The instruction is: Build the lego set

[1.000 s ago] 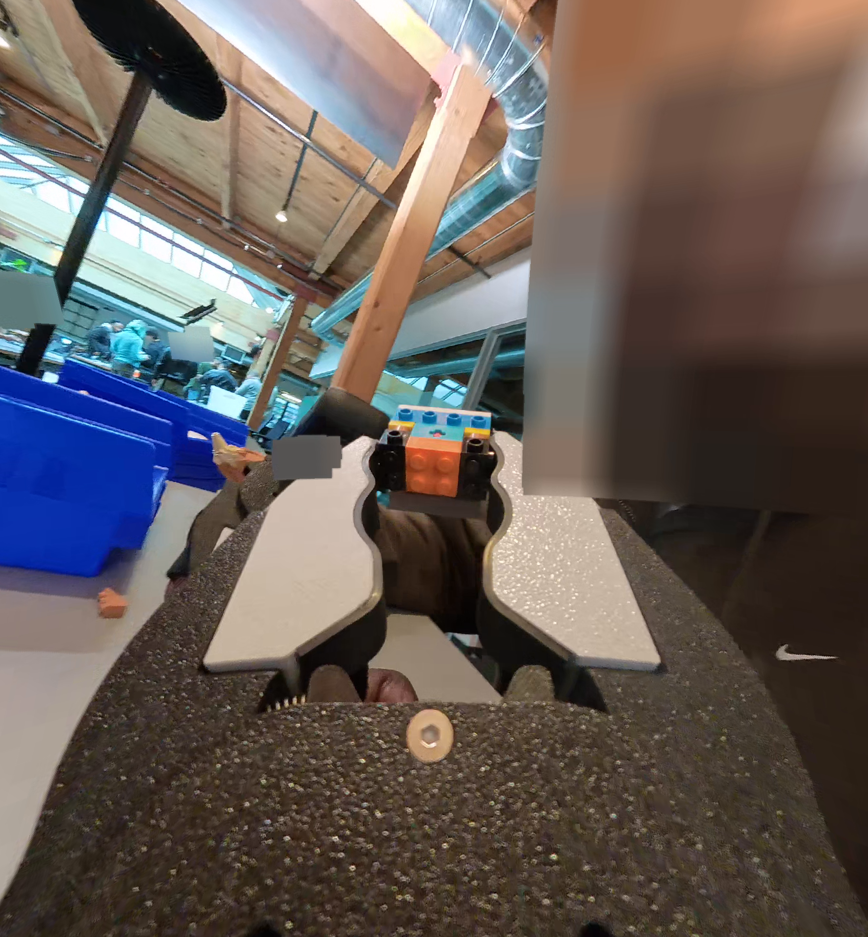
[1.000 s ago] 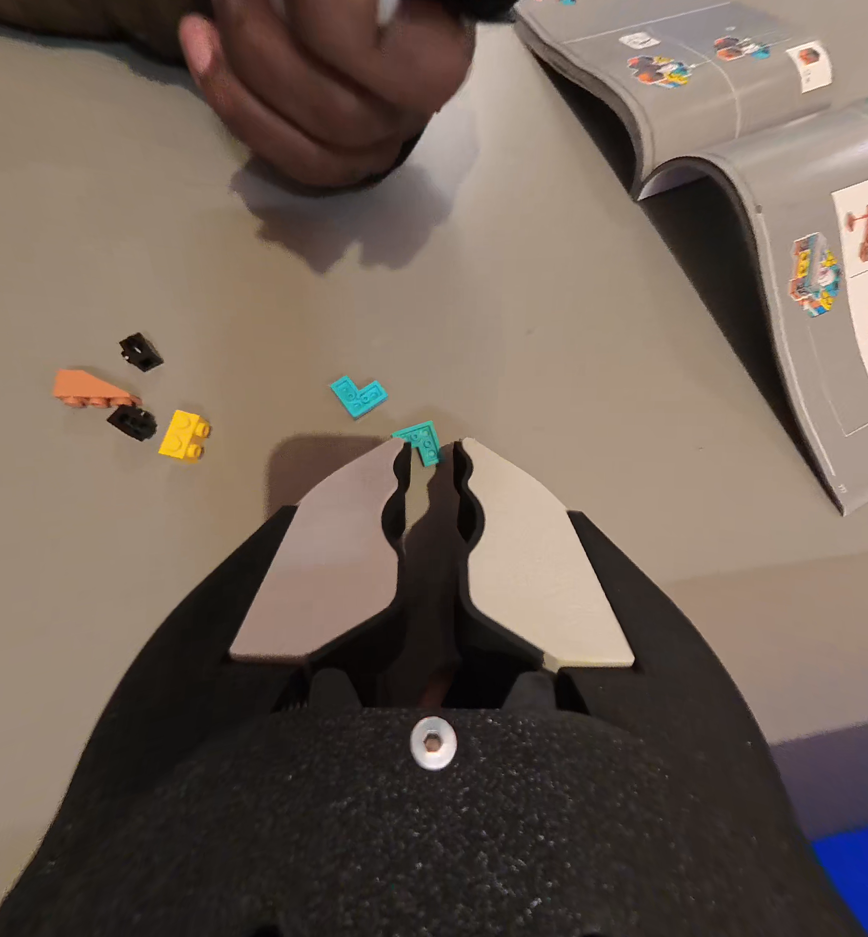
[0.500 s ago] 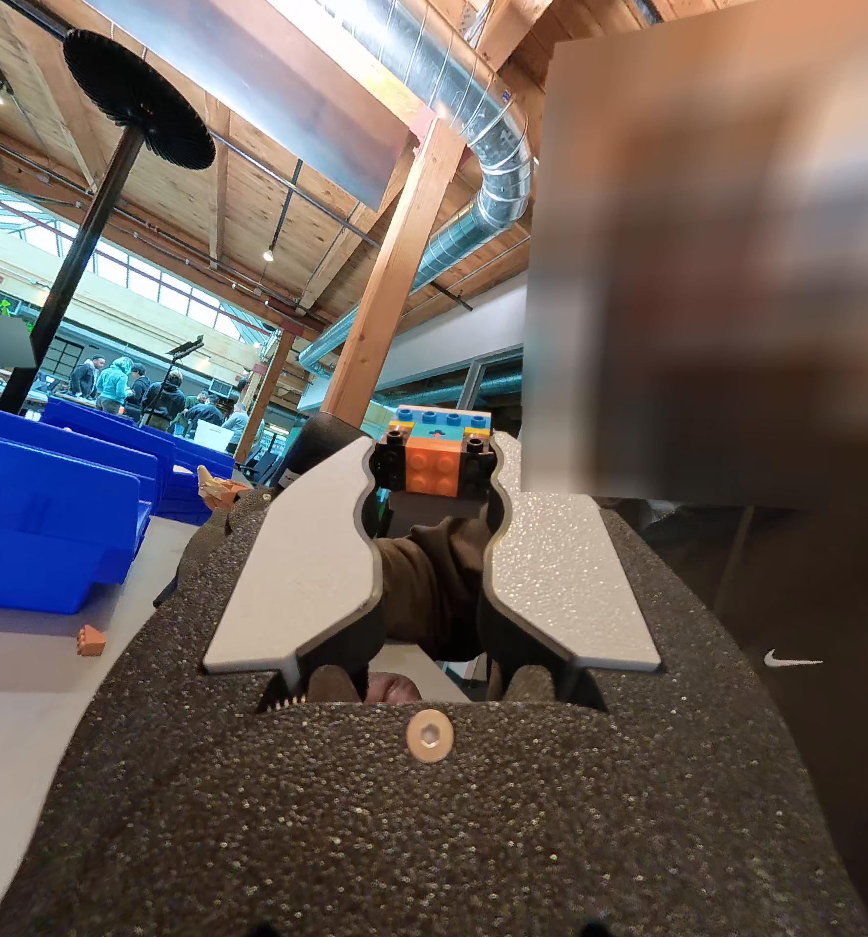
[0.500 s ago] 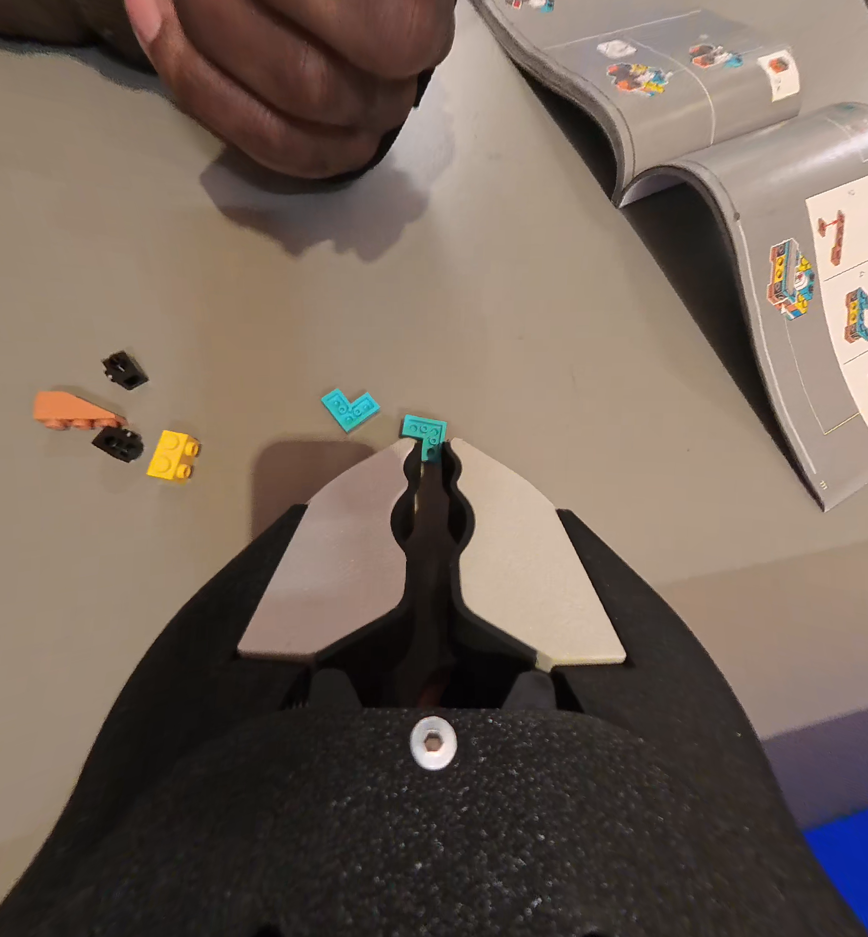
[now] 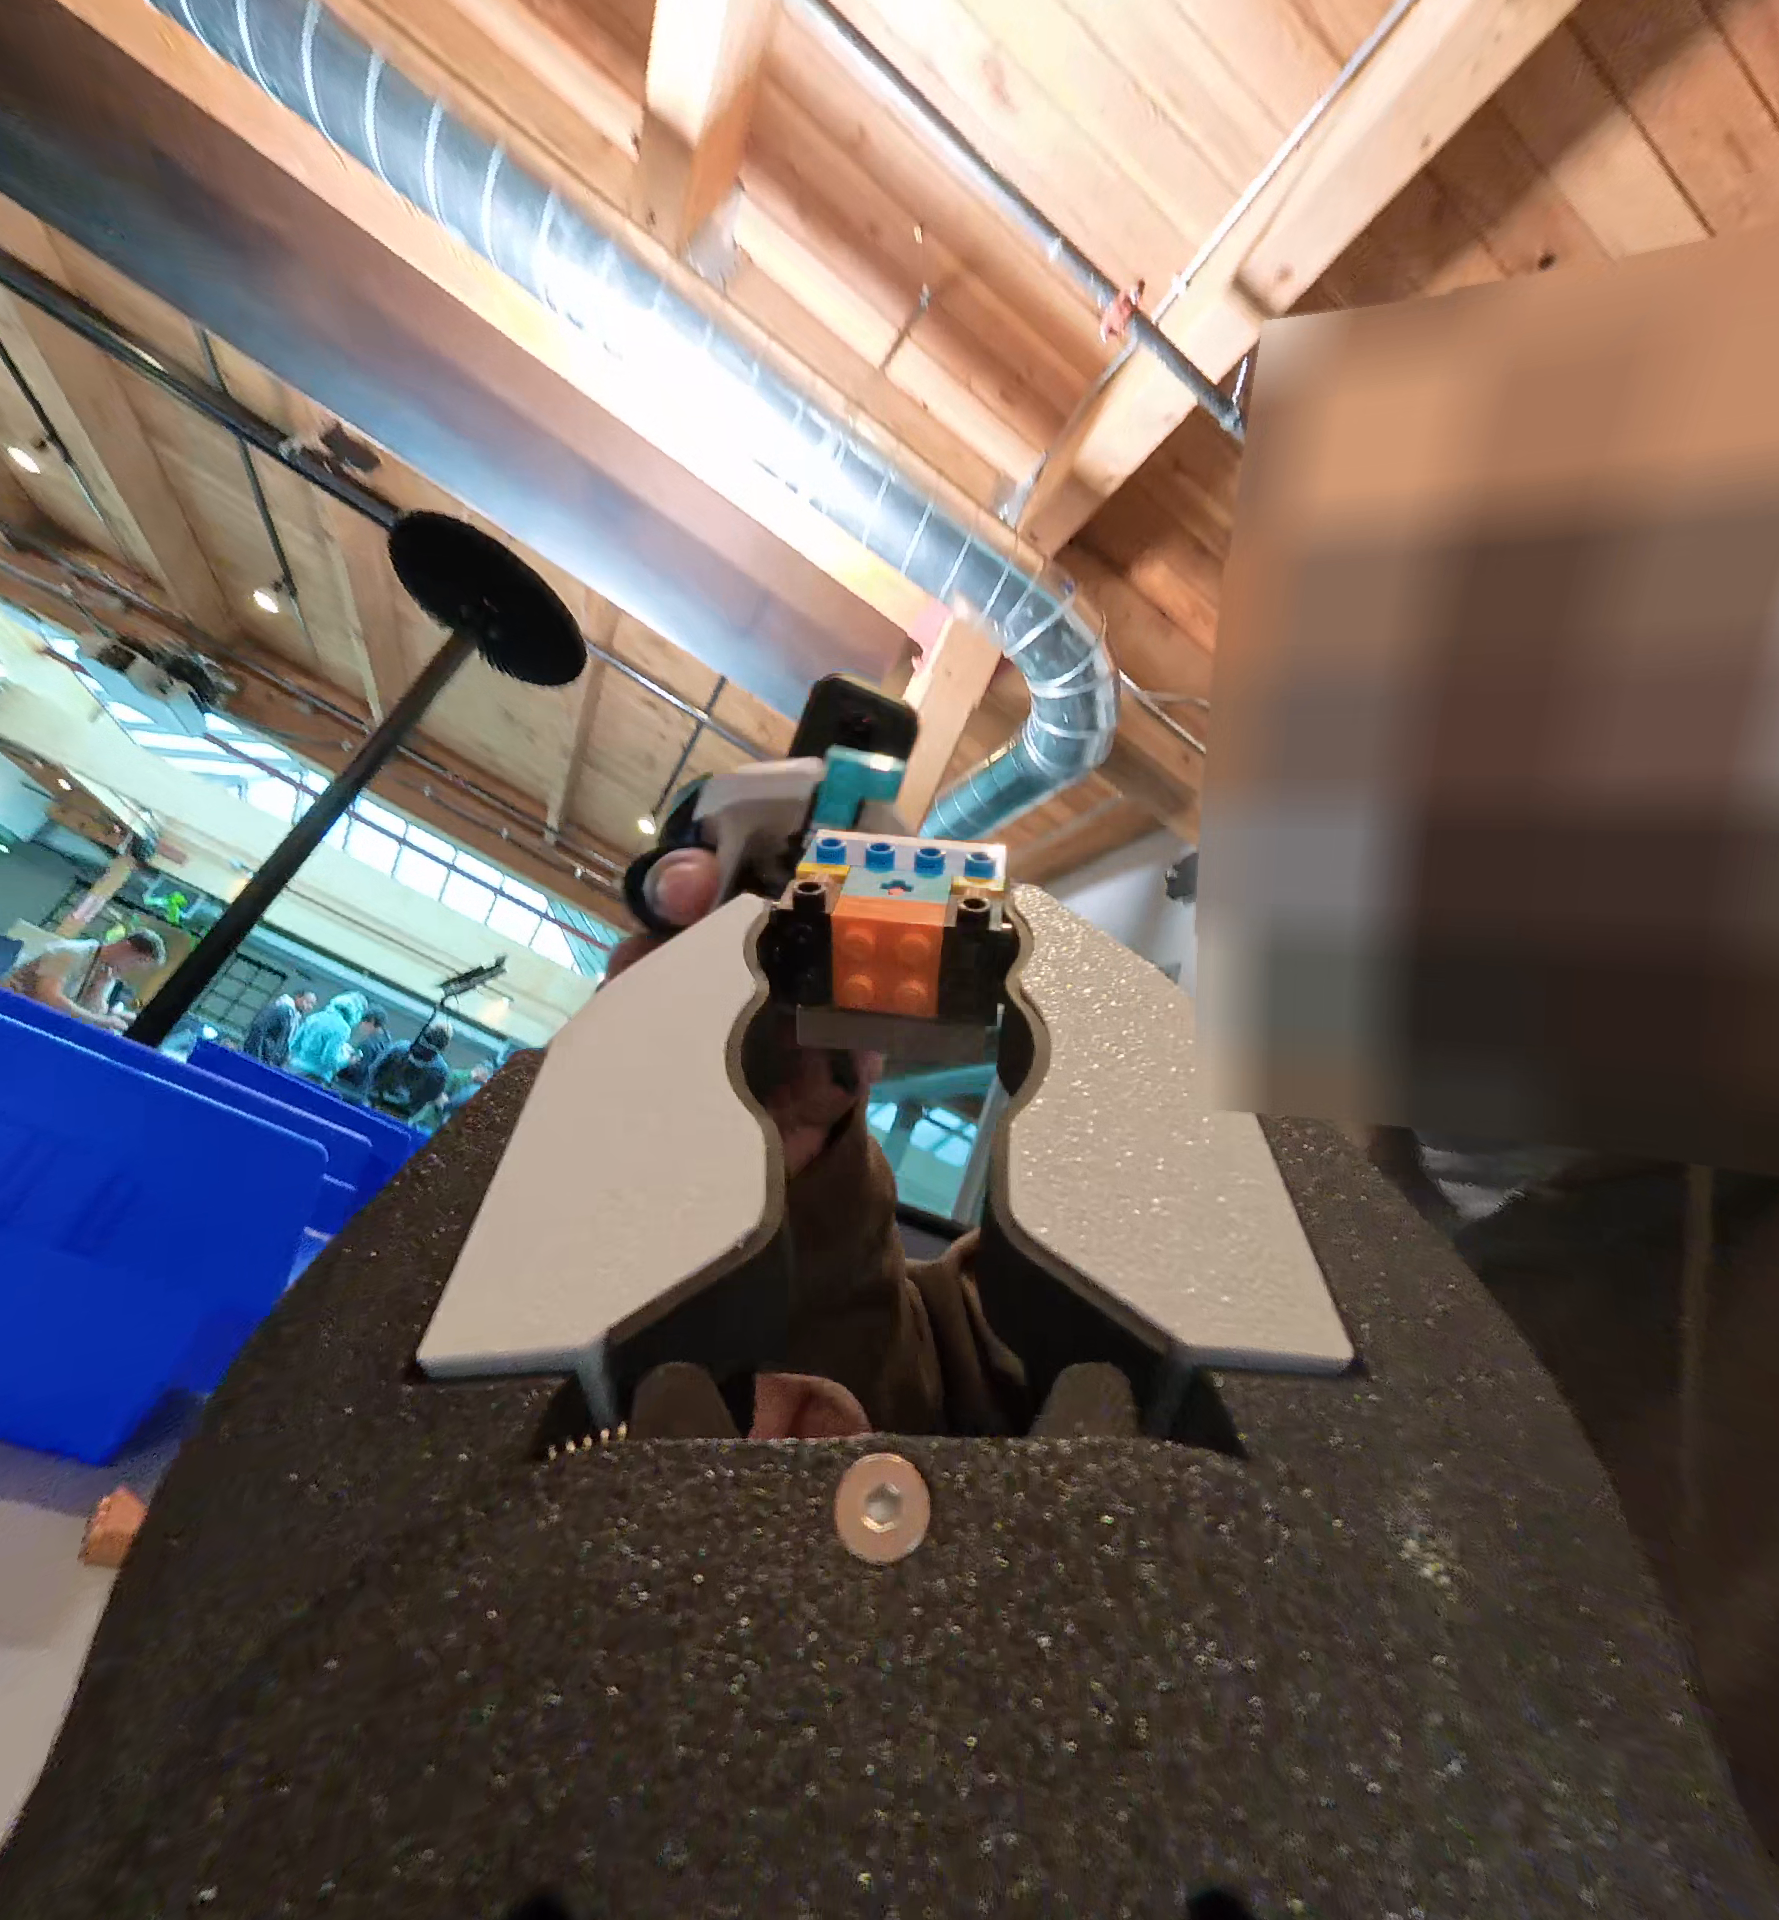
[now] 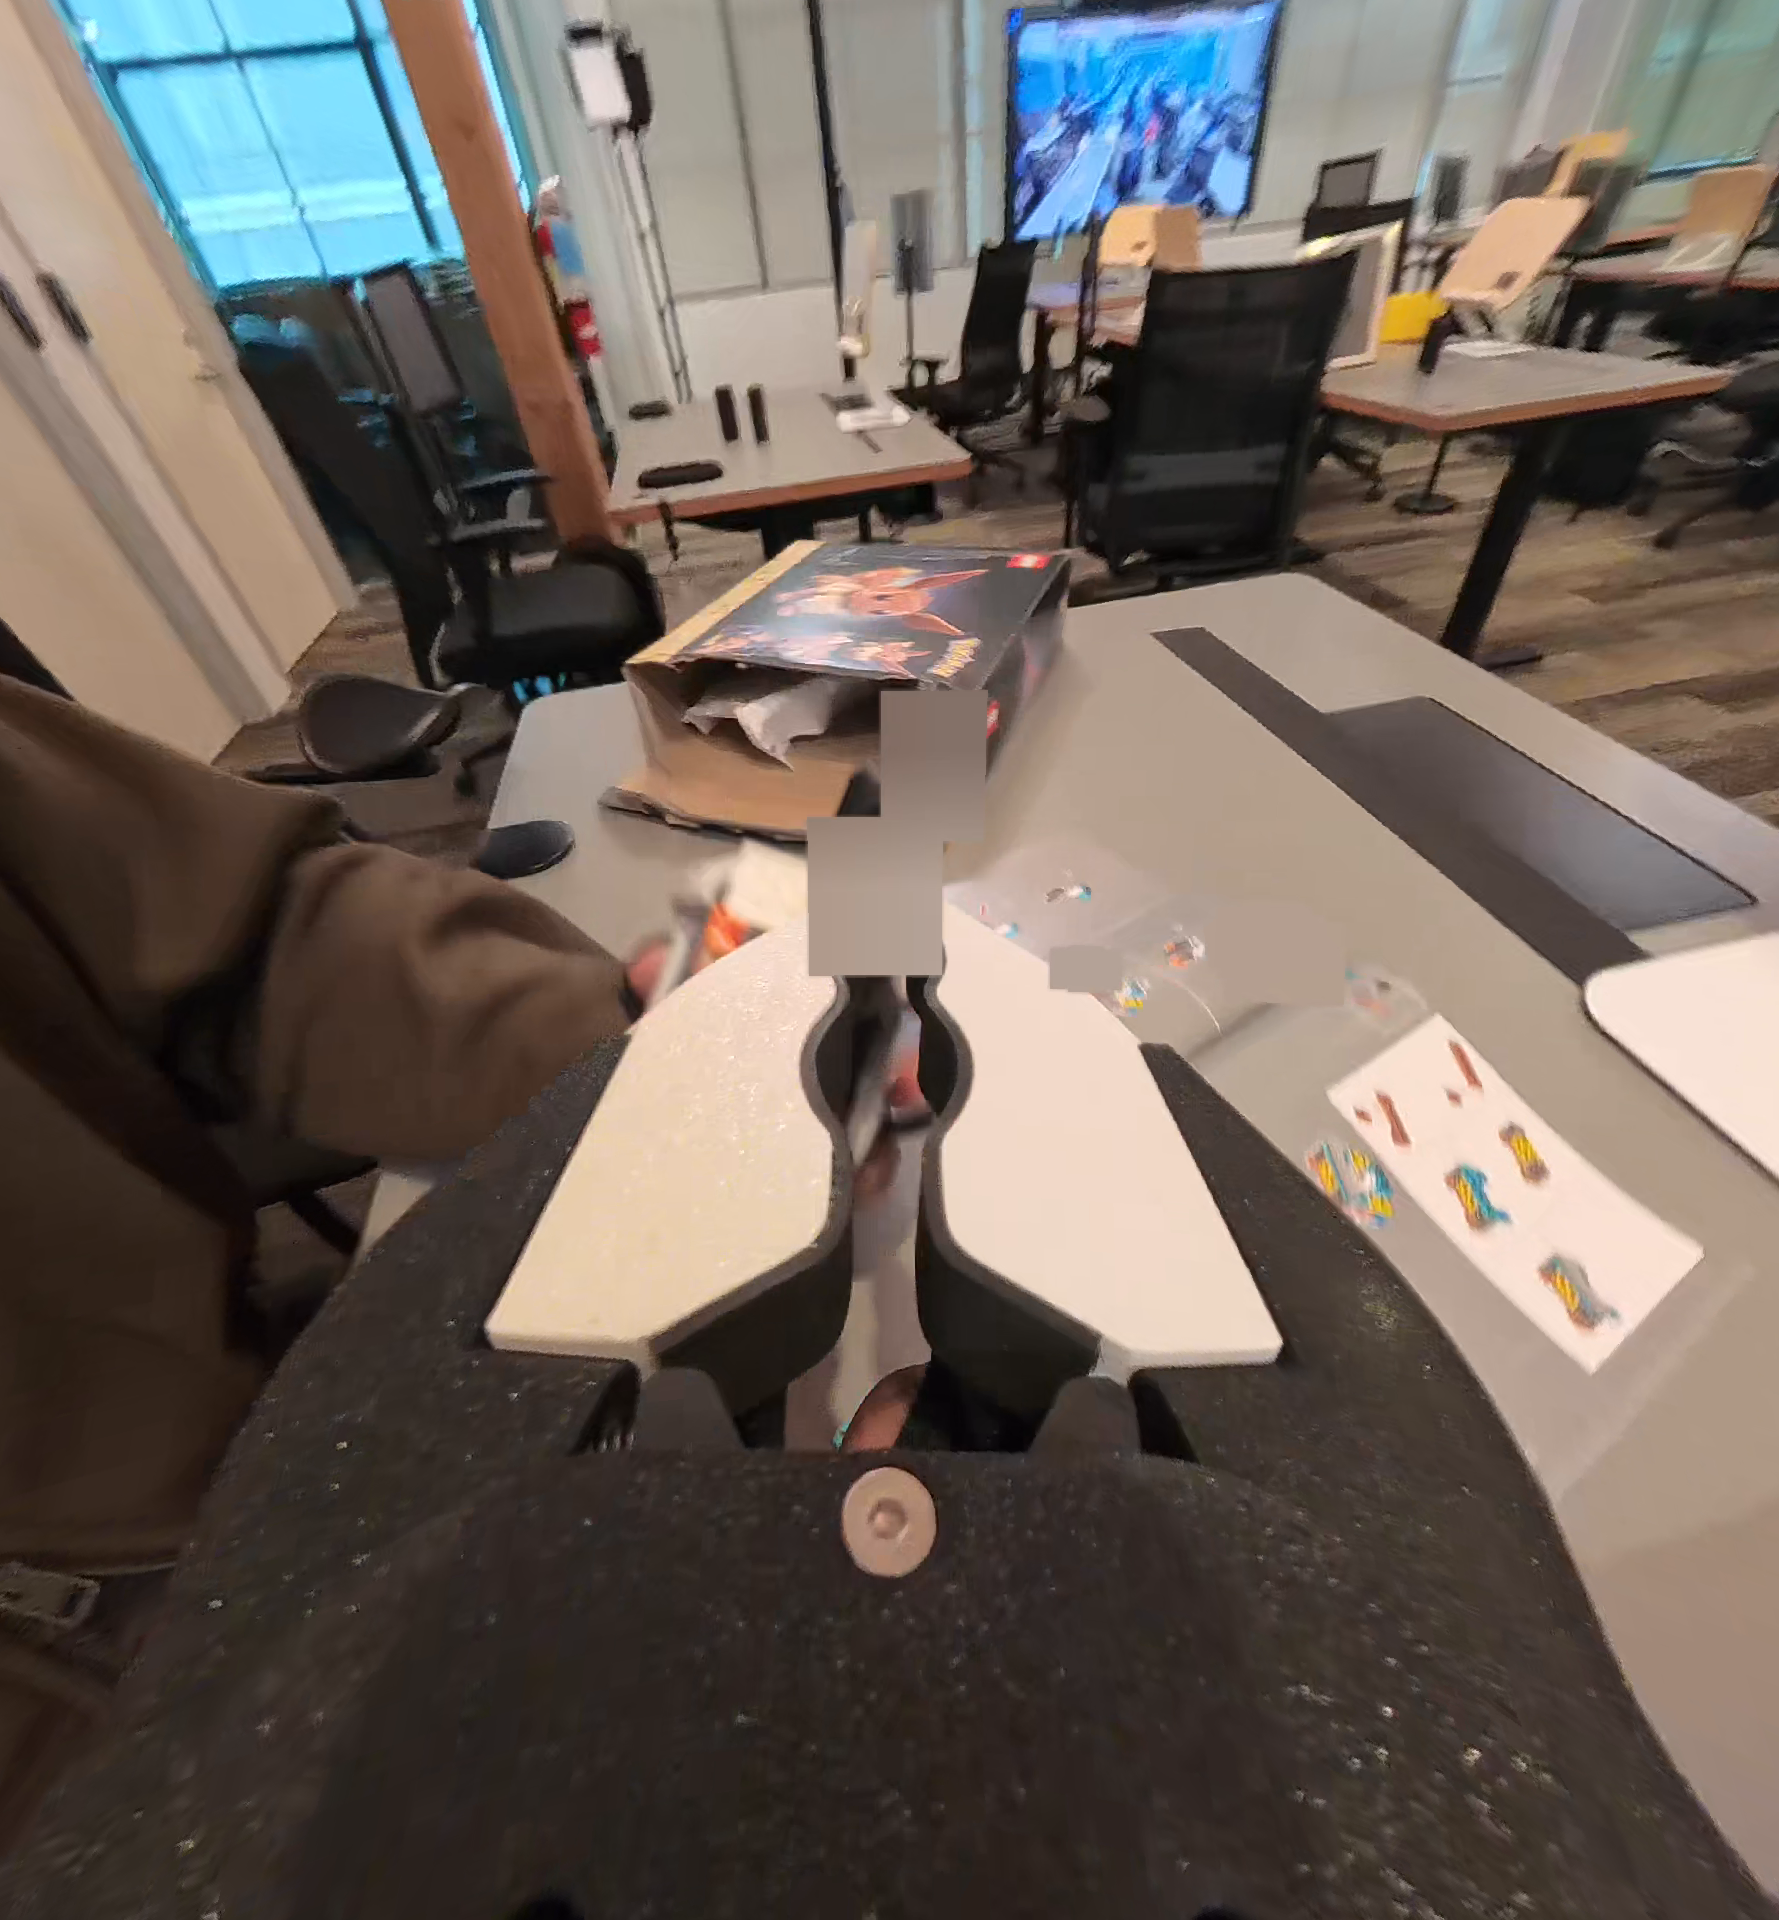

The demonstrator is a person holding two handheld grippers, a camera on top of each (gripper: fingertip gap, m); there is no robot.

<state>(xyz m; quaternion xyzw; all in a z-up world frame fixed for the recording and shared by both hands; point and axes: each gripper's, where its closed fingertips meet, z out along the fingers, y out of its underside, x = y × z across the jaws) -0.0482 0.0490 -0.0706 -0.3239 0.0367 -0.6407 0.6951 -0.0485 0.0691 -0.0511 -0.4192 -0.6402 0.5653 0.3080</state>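
The left gripper (image 5: 890, 935) is squeezed tight on a small brick model (image 5: 890, 945), holding it up in the air. The right gripper (image 5: 831, 795) pinches a teal corner piece (image 5: 857, 781) just above the model's top.

The left gripper (image 5: 890, 940) clamps a small lego build (image 5: 890, 935) between its fingers (image 5: 656, 1091); the right gripper (image 5: 812, 795) holds a teal piece (image 5: 857, 781) just above it.
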